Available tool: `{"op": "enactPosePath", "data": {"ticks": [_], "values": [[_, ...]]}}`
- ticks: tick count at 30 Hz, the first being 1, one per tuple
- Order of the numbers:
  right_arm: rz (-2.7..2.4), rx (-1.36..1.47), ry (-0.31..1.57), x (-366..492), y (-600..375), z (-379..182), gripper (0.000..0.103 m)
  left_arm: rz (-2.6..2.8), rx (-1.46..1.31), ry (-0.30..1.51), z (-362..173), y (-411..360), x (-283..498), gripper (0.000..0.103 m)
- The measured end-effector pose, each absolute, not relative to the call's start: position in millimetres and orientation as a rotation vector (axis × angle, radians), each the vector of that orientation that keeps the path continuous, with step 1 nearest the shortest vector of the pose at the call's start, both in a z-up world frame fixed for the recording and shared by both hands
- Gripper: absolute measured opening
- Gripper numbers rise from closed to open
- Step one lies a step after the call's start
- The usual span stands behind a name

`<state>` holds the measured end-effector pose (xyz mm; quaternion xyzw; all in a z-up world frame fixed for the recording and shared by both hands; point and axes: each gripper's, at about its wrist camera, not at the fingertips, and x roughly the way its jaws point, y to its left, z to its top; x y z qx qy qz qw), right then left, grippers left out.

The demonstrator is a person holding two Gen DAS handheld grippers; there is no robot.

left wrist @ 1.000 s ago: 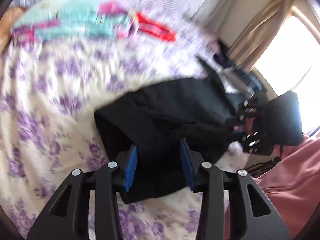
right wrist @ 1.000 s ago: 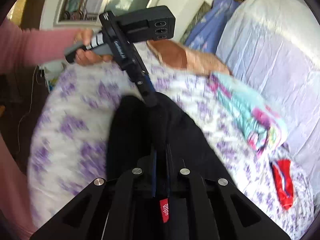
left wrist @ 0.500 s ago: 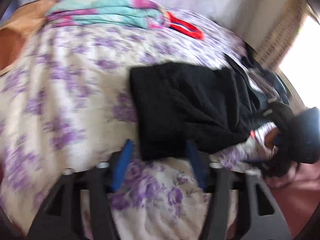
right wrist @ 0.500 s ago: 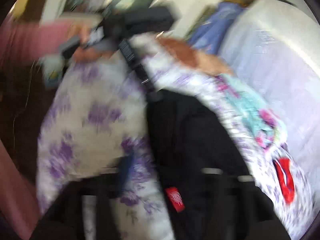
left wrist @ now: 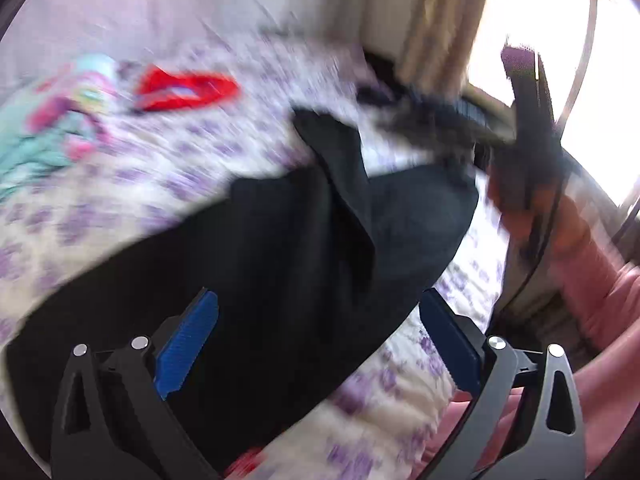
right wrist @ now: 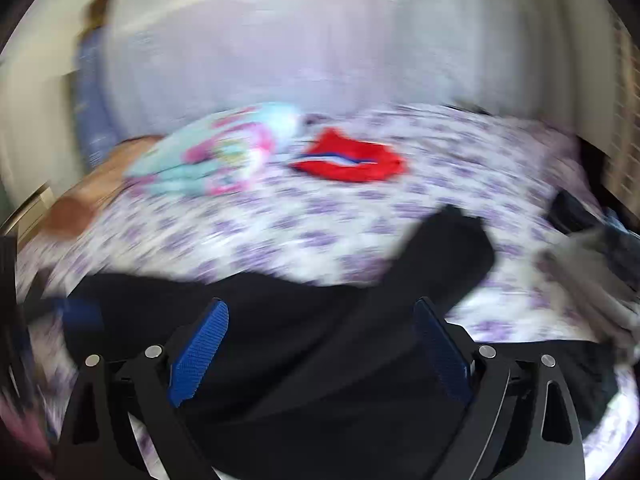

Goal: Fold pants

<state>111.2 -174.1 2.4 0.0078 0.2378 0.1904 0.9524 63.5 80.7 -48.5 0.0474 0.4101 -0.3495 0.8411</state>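
Note:
The black pants (left wrist: 288, 256) lie folded on the bed with the purple-flowered sheet (left wrist: 120, 184); one leg end sticks out toward the far side. My left gripper (left wrist: 318, 320) is open, its blue pads wide apart just above the pants, holding nothing. My right gripper (right wrist: 320, 328) is open too, over the pants (right wrist: 320, 360), empty. The right gripper's body and the hand holding it show blurred at the right of the left wrist view (left wrist: 524, 152). Both views are motion-blurred.
A red garment (right wrist: 348, 160) and a turquoise-and-pink folded cloth (right wrist: 212, 156) lie at the far side of the bed. A pile of dark clothes (right wrist: 600, 240) sits at the bed's right edge. A curtain and bright window (left wrist: 560, 40) stand beyond. The person's pink sleeve (left wrist: 600, 300) is at right.
Both grippers have let go of the pants and opened wide. Both cameras have swung quickly; the right one now faces across the bed toward the wall.

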Motion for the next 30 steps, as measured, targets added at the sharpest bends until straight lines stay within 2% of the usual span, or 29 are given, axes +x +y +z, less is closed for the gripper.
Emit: {"op": "enactPosePath", "data": {"ticks": [3, 7, 9, 12, 18, 22, 23, 24, 26, 30], "values": [[0.311, 0.052, 0.557, 158, -190, 12, 0.094, -0.734, 0.143, 0.959, -81, 48, 83, 0.098], [0.212, 0.032, 0.695, 245, -182, 5, 0.093, -0.711, 0.129, 1.065, -114, 40, 97, 0.098], [0.167, 0.007, 0.749, 283, -172, -5, 0.077, -0.721, 0.136, 1.048, -113, 42, 96, 0.098], [0.125, 0.013, 0.852, 338, -162, -21, 0.063, -0.731, 0.142, 1.038, -117, 45, 98, 0.098], [-0.014, 0.001, 1.051, 409, -145, -64, 0.063, -0.762, 0.125, 1.020, -116, 49, 95, 0.098], [-0.025, -0.014, 1.064, 413, -143, -72, 0.062, -0.772, 0.114, 1.017, -115, 50, 96, 0.098], [-0.010, -0.020, 1.058, 411, -143, -70, 0.044, -0.772, 0.114, 1.017, -115, 51, 96, 0.098], [-0.003, -0.019, 1.058, 408, -145, -68, 0.022, -0.773, 0.116, 1.016, -115, 51, 96, 0.098], [0.029, 0.039, 1.053, 400, -159, -61, 0.003, -0.774, 0.116, 1.015, -115, 51, 95, 0.098], [0.101, 0.137, 0.942, 366, -192, -25, 0.003, -0.788, 0.093, 1.015, -114, 53, 97, 0.098]]}}
